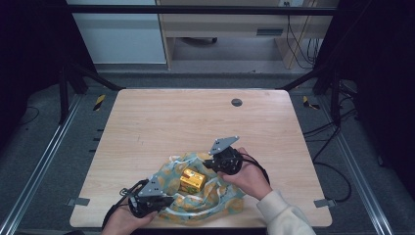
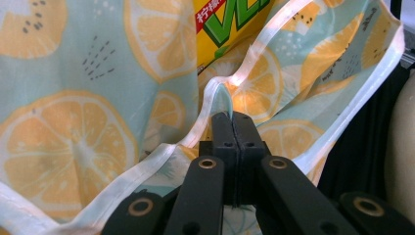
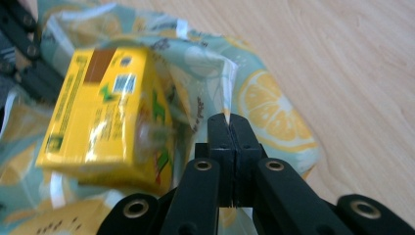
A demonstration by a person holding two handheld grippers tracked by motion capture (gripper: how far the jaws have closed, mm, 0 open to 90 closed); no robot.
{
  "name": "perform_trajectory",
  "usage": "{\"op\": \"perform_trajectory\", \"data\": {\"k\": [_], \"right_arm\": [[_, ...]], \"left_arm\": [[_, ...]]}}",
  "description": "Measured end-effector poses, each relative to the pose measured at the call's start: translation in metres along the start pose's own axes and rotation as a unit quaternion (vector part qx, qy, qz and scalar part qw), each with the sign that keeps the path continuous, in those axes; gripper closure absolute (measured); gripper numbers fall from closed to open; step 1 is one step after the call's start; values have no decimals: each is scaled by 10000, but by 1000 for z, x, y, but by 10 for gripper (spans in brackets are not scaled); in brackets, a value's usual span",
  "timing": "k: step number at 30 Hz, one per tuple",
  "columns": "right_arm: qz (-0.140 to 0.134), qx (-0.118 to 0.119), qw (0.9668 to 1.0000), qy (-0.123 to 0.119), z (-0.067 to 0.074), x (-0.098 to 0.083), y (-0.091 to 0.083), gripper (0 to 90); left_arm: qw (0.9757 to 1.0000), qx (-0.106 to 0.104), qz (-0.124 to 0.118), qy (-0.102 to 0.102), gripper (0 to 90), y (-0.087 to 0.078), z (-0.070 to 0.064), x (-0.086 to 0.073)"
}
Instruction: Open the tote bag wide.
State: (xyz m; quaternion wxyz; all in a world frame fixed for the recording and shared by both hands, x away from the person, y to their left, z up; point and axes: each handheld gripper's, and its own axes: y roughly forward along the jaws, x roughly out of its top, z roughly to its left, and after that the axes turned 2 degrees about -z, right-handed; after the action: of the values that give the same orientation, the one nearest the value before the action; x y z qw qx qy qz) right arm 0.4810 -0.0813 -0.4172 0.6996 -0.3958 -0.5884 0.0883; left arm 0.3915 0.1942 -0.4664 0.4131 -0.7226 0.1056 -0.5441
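Lemon-print cloth (image 1: 215,193) under yellow carton (image 1: 192,180)

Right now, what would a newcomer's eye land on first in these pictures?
The bright yellow drink carton stands out, sitting on the pale blue lemon-print cloth near the front edge of the light wooden table. Next come the two black grippers: the left gripper pinches the cloth's white hem, and the right gripper pinches a fold beside the carton.
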Motion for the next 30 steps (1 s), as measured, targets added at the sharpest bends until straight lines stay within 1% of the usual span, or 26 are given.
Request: {"op": "perform_trajectory", "data": {"k": [1, 2, 4, 6, 7, 10, 11, 12, 13, 14, 15, 16, 17, 20, 21, 22, 24, 26, 27, 28, 30], "right_arm": [[0, 0, 10000, 0, 0, 0, 0, 900], [-89, -27, 10000, 34, -3, 6, 1, 900], [-132, -39, 9999, 68, -4, 8, 2, 900], [-174, -87, 9997, 171, -11, 15, 7, 900], [-168, -110, 9996, 214, -12, 15, 10, 900], [-14, -219, 9992, 346, -24, 14, 23, 900], [-14, -219, 9992, 346, -24, 14, 23, 900], [58, -306, 9984, 465, -32, 12, 29, 900], [58, -306, 9984, 465, -32, 12, 29, 900], [77, -404, 9975, 580, -41, 9, 33, 900], [77, -404, 9975, 580, -41, 9, 33, 900], [84, -489, 9961, 734, -50, 6, 37, 900], [89, -531, 9958, 743, -53, 5, 38, 900], [127, -664, 9940, 861, -61, 2, 42, 900], [127, -664, 9940, 861, -61, 2, 42, 900], [133, -733, 9929, 924, -67, 0, 44, 900], [147, -815, 9914, 1016, -72, -2, 47, 900], [143, -829, 9913, 1016, -74, -3, 48, 900], [145, -875, 9900, 1097, -76, -3, 49, 900], [63, -916, 9889, 1167, -79, -5, 49, 900], [83, -953, 9884, 1182, -79, -5, 49, 900]], "left_arm": [[10000, 0, 0, 0, 900, 0, 0, 0], [10000, 7, 9, 18, 900, 0, 0, 0], [10000, 24, 28, 37, 900, 0, 0, 0], [10000, 29, 52, 47, 900, 1, 0, 0], [10000, 29, 52, 47, 900, 1, 0, 0], [10000, 20, 72, 48, 900, 2, -1, 0], [9999, 14, 104, 63, 900, 1, -1, 0], [9999, 16, 112, 69, 900, 2, -1, 0], [9999, 9, 113, 68, 900, 2, -1, 0], [9999, 35, 112, 97, 900, 2, 0, 0], [9999, 35, 112, 97, 900, 2, 0, 0], [9998, 59, 137, 97, 900, 3, 0, -1], [9998, 48, 182, 87, 900, 3, 0, -1], [9997, 12, 206, 100, 900, 5, -1, -1], [9997, 12, 206, 100, 900, 5, -1, -1], [9995, 55, 254, 185, 900, 5, -1, -1], [9994, 90, 283, 184, 900, 5, -1, -1], [9994, 51, 285, 163, 900, 6, -1, -1], [9994, 48, 294, 160, 900, 6, -1, -1], [9995, 27, 290, 136, 900, 6, -1, -1], [9994, 18, 306, 151, 900, 6, -1, -1]]}}
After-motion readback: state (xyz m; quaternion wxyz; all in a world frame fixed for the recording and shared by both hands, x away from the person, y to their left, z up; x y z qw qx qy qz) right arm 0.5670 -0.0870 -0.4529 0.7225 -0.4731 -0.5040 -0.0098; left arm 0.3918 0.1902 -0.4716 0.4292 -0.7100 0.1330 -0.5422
